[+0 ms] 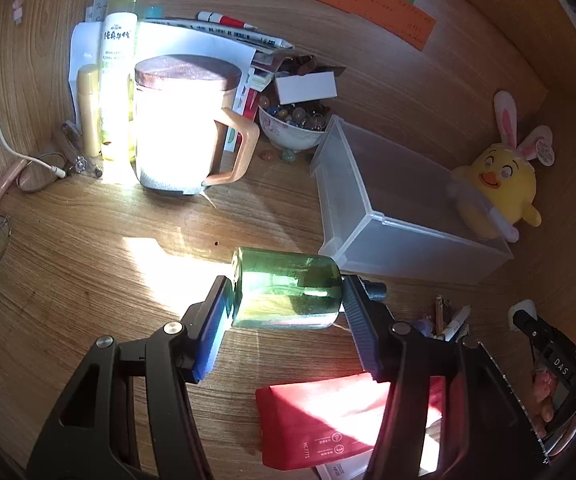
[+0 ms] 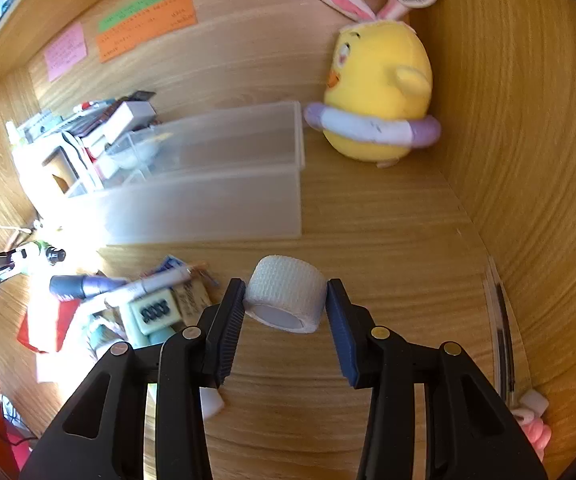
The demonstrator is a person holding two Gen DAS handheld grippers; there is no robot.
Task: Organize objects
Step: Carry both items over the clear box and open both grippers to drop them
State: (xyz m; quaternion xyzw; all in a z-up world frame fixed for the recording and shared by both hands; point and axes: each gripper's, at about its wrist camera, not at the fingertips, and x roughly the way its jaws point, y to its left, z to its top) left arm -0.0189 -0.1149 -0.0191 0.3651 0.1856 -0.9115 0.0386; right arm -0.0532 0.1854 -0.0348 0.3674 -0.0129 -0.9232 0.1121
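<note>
Your left gripper (image 1: 288, 300) is clamped on a small green glass bottle (image 1: 286, 288) with a black cap, held sideways, one pad on its base and one at its neck, above the wooden desk (image 1: 88, 260). Your right gripper (image 2: 286, 300) grips a white roll of gauze tape (image 2: 286, 300) across its width, clear of the desk. A frosted clear plastic bin (image 1: 388, 196) lies beyond both, toward the back right corner, touching a yellow plush chick with rabbit ears (image 2: 376, 92). A red pouch (image 1: 328, 420) lies at the near edge.
</note>
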